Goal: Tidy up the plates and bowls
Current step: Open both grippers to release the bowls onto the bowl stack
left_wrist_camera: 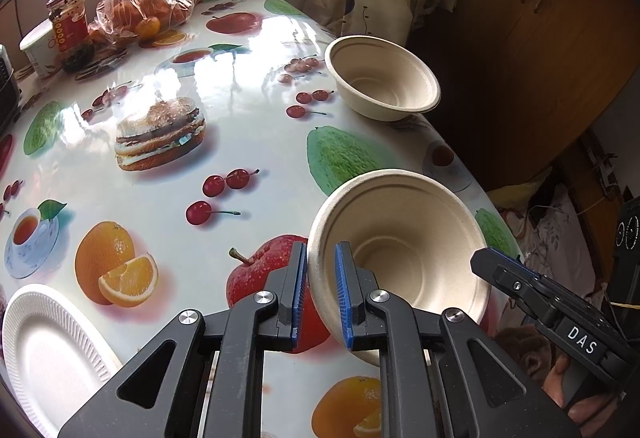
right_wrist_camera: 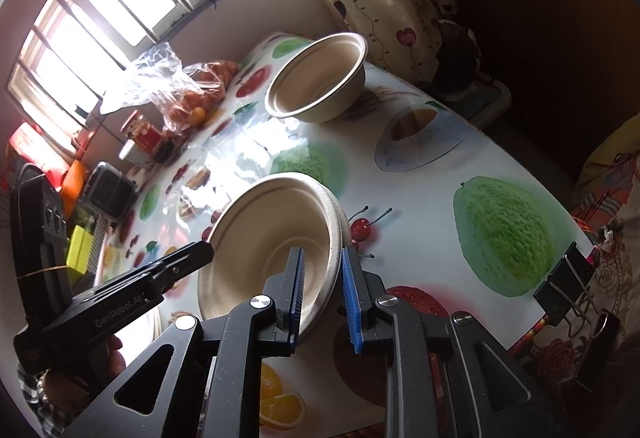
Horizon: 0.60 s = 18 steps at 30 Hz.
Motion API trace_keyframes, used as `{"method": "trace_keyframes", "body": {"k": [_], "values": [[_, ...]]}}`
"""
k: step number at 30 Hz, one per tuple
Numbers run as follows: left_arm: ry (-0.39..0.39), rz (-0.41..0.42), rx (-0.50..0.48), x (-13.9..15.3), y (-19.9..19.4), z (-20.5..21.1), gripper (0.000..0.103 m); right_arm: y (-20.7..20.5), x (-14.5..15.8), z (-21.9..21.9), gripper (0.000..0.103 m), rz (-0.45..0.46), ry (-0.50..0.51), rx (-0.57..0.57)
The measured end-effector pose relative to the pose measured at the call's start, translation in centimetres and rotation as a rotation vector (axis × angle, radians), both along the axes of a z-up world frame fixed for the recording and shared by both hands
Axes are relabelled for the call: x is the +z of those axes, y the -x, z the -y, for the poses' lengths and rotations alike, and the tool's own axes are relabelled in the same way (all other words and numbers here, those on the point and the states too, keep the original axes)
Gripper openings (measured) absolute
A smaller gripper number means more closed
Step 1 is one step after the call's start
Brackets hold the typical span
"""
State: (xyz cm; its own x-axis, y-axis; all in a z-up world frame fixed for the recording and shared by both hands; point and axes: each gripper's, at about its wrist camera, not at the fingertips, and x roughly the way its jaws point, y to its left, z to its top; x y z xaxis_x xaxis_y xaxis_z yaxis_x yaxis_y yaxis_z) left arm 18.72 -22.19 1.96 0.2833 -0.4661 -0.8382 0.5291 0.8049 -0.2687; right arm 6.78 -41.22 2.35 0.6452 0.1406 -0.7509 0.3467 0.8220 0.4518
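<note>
"das" is reading on right gripper (left_wrist_camera: 486,264), "genrobot" on left gripper (left_wrist_camera: 321,288); both are clamping one tilted paper bowl (left_wrist_camera: 404,238) above table (left_wrist_camera: 240,142); second bowl (left_wrist_camera: 384,78) and one white plate (left_wrist_camera: 48,350) are sitting on it.

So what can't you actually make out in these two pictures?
- Left wrist view: white ridged paper plate, cut off by the frame edge.
- Left wrist view: red-labelled jar, print too small to read.
- Right wrist view: held beige paper bowl, single or stacked unclear; the right claw covers its rim.
</note>
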Motion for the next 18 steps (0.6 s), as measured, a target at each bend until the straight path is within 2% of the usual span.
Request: {"method": "trace_keyframes", "body": {"k": [8,18], "values": [[0.017,0.012,0.002,1.0,-0.5,-0.1,0.031,0.1,0.7,0.5,0.029,0.016,0.010,-0.012],[0.032,0.042,0.016,2.5,-2.8,0.5,0.035,-1.0,1.9,2.1,0.034,0.029,0.068,-0.033]]}}
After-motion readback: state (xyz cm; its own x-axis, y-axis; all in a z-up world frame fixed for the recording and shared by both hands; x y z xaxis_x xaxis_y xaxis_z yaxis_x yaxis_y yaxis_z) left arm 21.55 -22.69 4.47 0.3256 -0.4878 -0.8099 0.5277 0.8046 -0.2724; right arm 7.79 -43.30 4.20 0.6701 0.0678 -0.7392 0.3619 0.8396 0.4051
